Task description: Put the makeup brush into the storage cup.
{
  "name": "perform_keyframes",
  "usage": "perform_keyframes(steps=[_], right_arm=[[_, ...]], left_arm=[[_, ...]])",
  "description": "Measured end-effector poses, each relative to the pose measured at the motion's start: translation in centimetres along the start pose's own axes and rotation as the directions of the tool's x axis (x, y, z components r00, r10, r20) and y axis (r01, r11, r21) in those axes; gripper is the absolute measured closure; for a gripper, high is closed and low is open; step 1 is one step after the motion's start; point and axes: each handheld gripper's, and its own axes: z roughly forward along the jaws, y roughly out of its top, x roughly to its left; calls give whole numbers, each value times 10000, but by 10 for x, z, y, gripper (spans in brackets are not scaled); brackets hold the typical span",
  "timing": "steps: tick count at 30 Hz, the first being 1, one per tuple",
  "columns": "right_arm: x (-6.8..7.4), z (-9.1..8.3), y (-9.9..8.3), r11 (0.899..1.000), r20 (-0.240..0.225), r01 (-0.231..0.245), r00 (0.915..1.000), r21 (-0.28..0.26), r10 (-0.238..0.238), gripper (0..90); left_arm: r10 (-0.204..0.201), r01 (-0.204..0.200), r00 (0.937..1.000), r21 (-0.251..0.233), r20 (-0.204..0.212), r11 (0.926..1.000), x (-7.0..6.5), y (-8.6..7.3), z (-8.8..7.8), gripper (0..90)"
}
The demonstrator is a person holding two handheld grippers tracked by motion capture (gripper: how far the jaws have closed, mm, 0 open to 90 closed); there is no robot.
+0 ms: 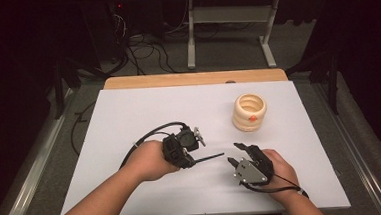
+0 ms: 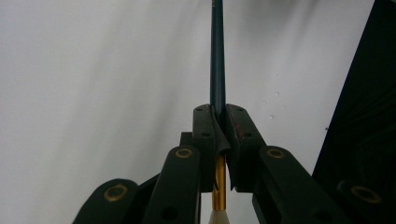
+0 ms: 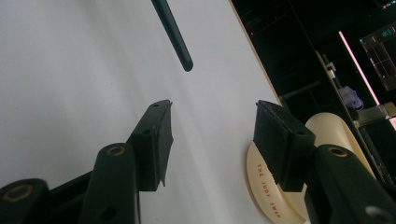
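The left gripper (image 1: pixel 194 155) has its jaws clamped on a brush (image 2: pixel 217 70), which sticks out level above the white counter (image 1: pixel 143 105) toward the right gripper (image 1: pixel 236 155). That gripper's jaws stand apart with nothing between them, just short of the brush's dark tip. A cream cup (image 1: pixel 249 112) stands beyond, near the right gripper.

Small reddish lettering is running along the cream cup's (image 3: pixel 280 186) rim at five o'clock in the right gripper view, too small to read.
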Motion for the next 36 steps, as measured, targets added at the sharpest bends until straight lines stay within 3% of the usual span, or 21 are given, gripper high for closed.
perform_keyframes(steps=[21,32,36], right_arm=[[4,-2,5,9981,28,581,9983,-211,-581,564],[9,-1,9,9934,-117,1111,9937,-275,-1115,621],[11,0,11,9942,-136,1058,9943,-210,-1061,615]], left_arm=[[162,-162,9999,229,-6,9996,1,10,0,833],[243,-243,9997,190,22,9995,-2,14,2,833],[248,-248,9997,131,26,9996,-2,14,2,833]])
